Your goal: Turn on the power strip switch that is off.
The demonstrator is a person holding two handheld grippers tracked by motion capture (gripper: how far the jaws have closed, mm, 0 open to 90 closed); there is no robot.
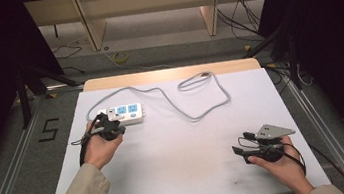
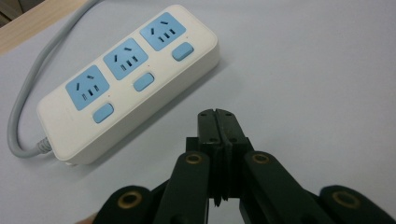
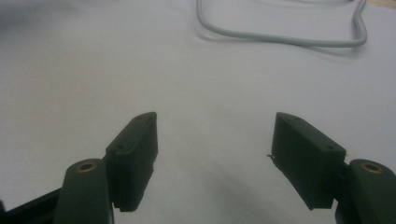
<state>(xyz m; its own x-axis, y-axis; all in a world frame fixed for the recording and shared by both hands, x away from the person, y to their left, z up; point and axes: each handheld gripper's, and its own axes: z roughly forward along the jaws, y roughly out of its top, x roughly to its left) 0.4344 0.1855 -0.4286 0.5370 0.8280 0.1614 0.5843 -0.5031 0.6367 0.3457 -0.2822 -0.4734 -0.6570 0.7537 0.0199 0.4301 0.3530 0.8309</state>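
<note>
In the high view we see the white power strip (image 1: 123, 114) lying left of centre on the bench (image 1: 187, 150), its grey cable (image 1: 195, 99) looping toward the upper middle of the frame. Our left hand-held gripper (image 1: 109, 125) sits just below the strip; in the left gripper view its jaws are pressed together on nothing, near the strip's edge. Our right hand-held gripper (image 1: 246, 142), at lower right, has its jaws spread wide over bare bench
</note>
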